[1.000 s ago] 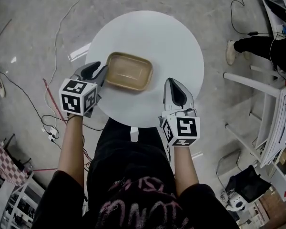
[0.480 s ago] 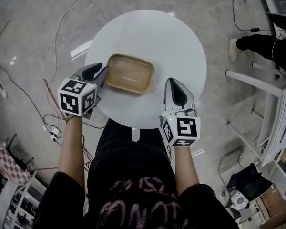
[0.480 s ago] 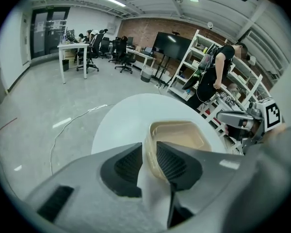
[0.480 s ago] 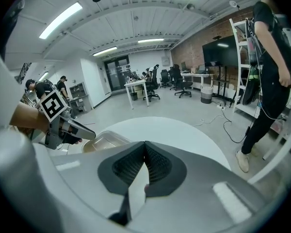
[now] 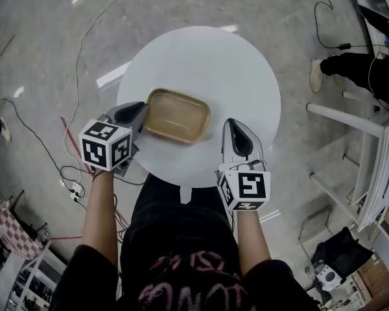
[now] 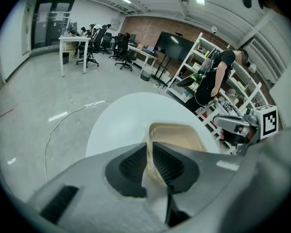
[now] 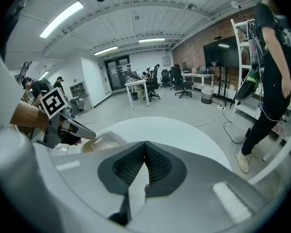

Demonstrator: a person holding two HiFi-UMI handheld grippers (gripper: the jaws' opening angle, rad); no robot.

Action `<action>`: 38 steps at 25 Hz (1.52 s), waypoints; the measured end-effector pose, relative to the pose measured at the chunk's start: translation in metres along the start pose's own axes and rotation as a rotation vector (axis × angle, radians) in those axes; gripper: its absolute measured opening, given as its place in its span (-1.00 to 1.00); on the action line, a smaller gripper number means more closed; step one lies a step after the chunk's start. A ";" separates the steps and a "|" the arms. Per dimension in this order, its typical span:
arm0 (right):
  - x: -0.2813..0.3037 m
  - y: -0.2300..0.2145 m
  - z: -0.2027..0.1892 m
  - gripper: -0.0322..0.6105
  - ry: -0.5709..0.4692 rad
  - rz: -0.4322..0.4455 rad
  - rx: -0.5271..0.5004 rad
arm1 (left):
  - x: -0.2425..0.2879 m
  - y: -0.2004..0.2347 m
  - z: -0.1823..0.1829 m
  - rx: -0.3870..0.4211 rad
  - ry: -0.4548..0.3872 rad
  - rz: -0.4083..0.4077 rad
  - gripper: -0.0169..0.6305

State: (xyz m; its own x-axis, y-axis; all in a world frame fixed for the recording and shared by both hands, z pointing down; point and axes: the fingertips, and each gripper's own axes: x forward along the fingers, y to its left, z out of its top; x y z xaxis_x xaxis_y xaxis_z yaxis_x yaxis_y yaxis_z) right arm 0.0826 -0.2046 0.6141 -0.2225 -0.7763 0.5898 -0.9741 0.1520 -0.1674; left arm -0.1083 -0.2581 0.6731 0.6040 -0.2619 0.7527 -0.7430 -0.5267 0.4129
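Lying open side up on the left half of the round white table, the tan rectangular tray runs its long axis left to right before the person. It is shallow, round-cornered and empty. The left gripper pinches its near-left rim. The right gripper is closed on nothing, over the table's near edge.

- One round white table.
- One shallow tan rectangular container with rounded corners.
- Two hand-held two-jaw grippers: the left gripper and the right gripper.
- Two black-and-white marker cubes, one per gripper: the left cube and the right cube.
- Two persons seen from above: the gripper holder and a bystander at the right edge.
- Loose floor cables: several, exact number not countable.
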 end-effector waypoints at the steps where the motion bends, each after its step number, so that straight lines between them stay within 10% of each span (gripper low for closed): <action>1: -0.001 -0.001 0.000 -0.88 0.000 0.000 0.001 | 0.000 -0.001 0.001 -0.002 -0.005 0.004 -0.84; 38: -0.025 -0.004 0.026 -0.88 -0.081 -0.006 0.003 | -0.040 -0.041 0.028 0.001 -0.176 -0.016 -0.91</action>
State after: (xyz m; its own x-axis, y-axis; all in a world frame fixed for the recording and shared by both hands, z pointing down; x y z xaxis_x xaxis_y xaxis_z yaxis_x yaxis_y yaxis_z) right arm 0.0935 -0.2020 0.5793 -0.2129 -0.8240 0.5250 -0.9752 0.1458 -0.1666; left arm -0.0937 -0.2486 0.6116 0.6570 -0.3911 0.6445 -0.7327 -0.5324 0.4238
